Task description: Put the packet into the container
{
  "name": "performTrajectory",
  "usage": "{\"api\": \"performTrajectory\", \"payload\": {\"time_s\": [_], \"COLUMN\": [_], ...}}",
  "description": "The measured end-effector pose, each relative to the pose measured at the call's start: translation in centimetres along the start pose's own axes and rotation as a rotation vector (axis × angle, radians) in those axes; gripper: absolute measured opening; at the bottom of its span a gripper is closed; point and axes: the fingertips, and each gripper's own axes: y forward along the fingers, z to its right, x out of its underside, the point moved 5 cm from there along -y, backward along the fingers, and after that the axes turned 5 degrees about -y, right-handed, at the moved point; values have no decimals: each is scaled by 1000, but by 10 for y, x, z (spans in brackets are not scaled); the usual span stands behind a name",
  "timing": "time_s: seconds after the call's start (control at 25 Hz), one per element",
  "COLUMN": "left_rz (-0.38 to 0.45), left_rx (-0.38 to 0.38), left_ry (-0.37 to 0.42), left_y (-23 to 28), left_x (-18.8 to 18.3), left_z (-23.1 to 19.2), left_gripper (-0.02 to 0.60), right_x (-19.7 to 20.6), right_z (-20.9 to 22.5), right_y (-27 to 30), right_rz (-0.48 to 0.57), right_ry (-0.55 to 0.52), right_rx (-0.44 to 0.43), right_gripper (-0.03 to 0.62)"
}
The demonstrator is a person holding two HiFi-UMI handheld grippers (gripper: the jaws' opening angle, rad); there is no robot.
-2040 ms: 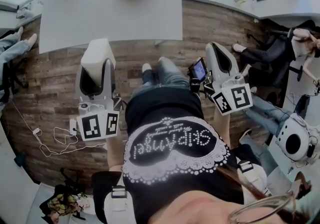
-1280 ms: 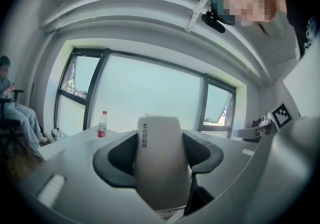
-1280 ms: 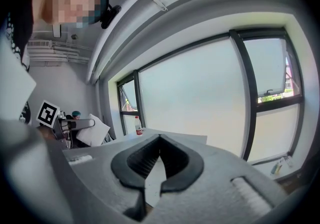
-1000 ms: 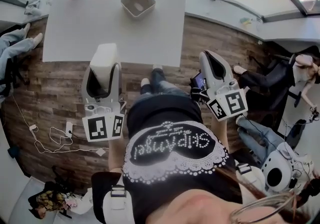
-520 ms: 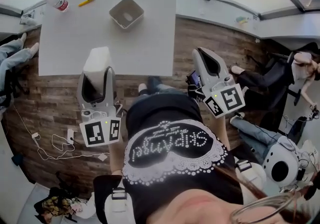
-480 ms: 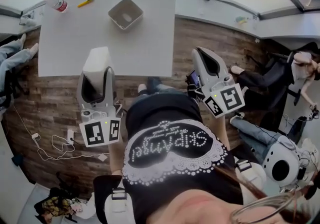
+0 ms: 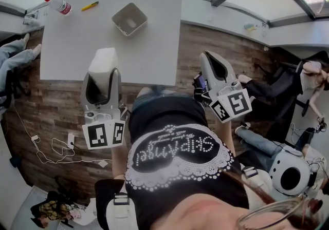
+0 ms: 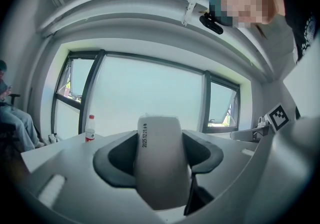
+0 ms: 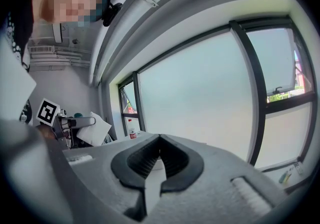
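Note:
A white packet (image 7: 103, 61) with a printed date sticks out of my left gripper (image 7: 101, 77), which is shut on it over the near edge of the white table (image 7: 67, 44). In the left gripper view the packet (image 8: 159, 160) fills the gap between the dark pads of the left gripper (image 8: 160, 153). The container (image 7: 129, 18), a square grey-white bowl, stands further back on the table, beyond the packet. My right gripper (image 7: 213, 60) hovers over the wooden floor right of the table, shut and empty; its ribbed pads meet in the right gripper view (image 9: 159, 155).
A water bottle (image 7: 57, 4) with a red label and a yellow pen (image 7: 90, 5) lie at the table's far left. Cables (image 7: 56, 147) trail on the floor at left. Seated people (image 7: 288, 80) and a round white device (image 7: 290, 175) are at right.
The table has come nearer in the head view. My left gripper with the packet now reaches over its near edge. Both grippers keep their states.

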Motion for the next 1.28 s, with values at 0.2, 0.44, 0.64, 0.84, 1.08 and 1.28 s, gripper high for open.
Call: {"api": "performTrajectory", "payload": {"time_s": [0.2, 0.44, 0.64, 0.84, 1.08, 1.28], "left_rz": [-8, -23, -24, -40, -53, -40], "left_rx": [7, 21, 29, 35, 64, 86], "left_ry": [-2, -16, -1, -6, -21, -62], "left_y": [-2, -5, 1, 8, 30, 49], "left_x": [2, -5, -14, -13, -11, -9], "left_z": [-1, -16, -27, -39, -41, -43], "left_gripper": [279, 279, 279, 278, 278, 278], "right_x": [1, -8, -15, -13, -11, -9], "right_z": [-3, -19, -22, -27, -20, -13], "right_y": [1, 7, 18, 31, 40, 48], "right_rz": [5, 18, 23, 14, -2, -18], "right_ry": [4, 15, 16, 23, 30, 39], "right_rx": [5, 20, 32, 36, 54, 70], "right_gripper": [2, 2, 2, 2, 2, 2]}}
